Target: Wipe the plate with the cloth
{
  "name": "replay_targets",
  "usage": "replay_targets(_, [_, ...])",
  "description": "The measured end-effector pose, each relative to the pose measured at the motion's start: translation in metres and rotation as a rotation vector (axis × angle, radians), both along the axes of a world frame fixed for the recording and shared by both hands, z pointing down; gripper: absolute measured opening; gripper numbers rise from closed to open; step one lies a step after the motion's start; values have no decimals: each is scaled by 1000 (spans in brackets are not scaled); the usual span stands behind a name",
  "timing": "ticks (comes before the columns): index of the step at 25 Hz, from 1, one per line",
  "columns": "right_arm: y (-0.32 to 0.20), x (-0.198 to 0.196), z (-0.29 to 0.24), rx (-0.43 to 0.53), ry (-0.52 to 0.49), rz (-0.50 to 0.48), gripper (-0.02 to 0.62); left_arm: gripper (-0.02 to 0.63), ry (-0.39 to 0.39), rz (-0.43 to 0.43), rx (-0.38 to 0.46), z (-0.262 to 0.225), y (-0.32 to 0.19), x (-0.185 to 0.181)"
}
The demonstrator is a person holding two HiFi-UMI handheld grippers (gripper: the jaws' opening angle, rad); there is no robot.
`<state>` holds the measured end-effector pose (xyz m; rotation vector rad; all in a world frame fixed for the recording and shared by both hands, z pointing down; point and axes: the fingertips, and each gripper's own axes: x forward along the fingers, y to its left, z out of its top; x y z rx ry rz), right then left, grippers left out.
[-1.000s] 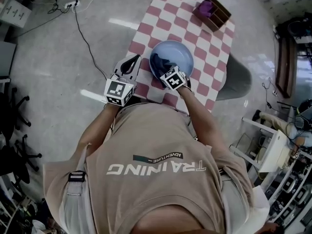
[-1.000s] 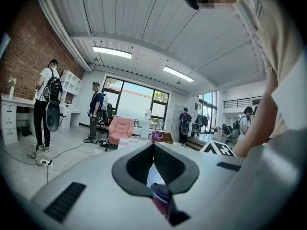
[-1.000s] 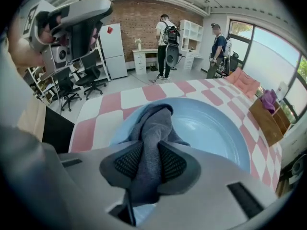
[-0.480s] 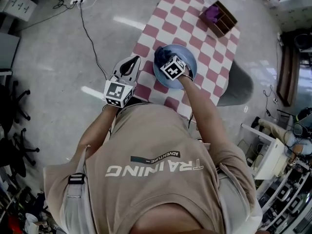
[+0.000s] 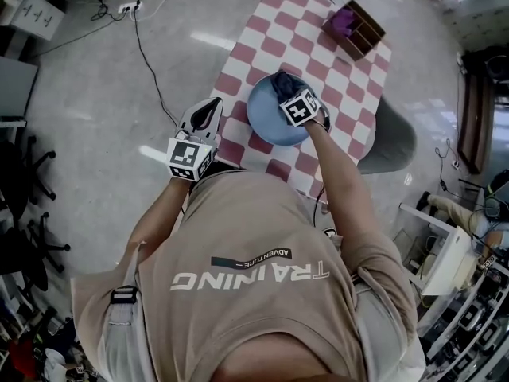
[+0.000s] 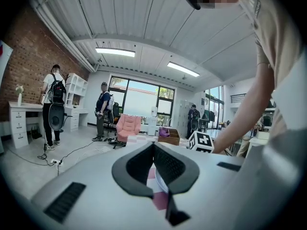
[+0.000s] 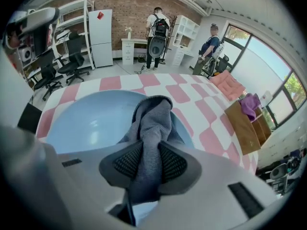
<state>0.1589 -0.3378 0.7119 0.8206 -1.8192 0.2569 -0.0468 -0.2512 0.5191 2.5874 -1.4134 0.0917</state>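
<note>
Head view first: the blue plate sits on the checked desk. The right hand-held gripper is down over its far rim, with the dark cloth bunched beneath. The left hand-held gripper waits just beside the plate's left edge, not touching.

Left gripper view: jaws tip to tip with nothing in them, just a sliver of plate rim beyond. The head view can't settle that.

Right gripper view: here's the grip the cube hides from above, pads pinched on a fold of soft grey cloth, the rest draped into the plate. It looks limp and light, I'd say, so hold it by the bunch. The plate looks hard and glossy, likely to skid, and is best steadied at the rim.
</note>
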Motion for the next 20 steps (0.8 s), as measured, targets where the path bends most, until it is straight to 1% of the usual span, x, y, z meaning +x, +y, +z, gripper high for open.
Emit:
replay_targets(4, [17, 21, 3, 17, -9, 66, 120, 15, -3, 45, -4, 1, 4, 20])
replay_targets(7, [32, 34, 2, 5, -3, 110, 118, 15, 1, 81, 9, -5, 7, 34])
replay_targets(10, [51, 40, 1, -16, -19, 151, 118, 15, 0, 111, 22, -9, 10, 43])
replay_targets(14, [81, 39, 1, -65, -87, 184, 118, 15, 1, 142, 20, -7, 15, 53])
replay_targets(17, [111, 32, 8, -133, -134, 208, 118, 15, 8, 158, 7, -1, 23, 59])
replay_targets(18, [117, 29, 9, -133, -139, 203, 118, 15, 9, 161, 4, 1, 25, 61])
replay_targets(20, [116, 19, 4, -95, -142, 174, 118, 15, 11, 166, 0, 3, 27, 63])
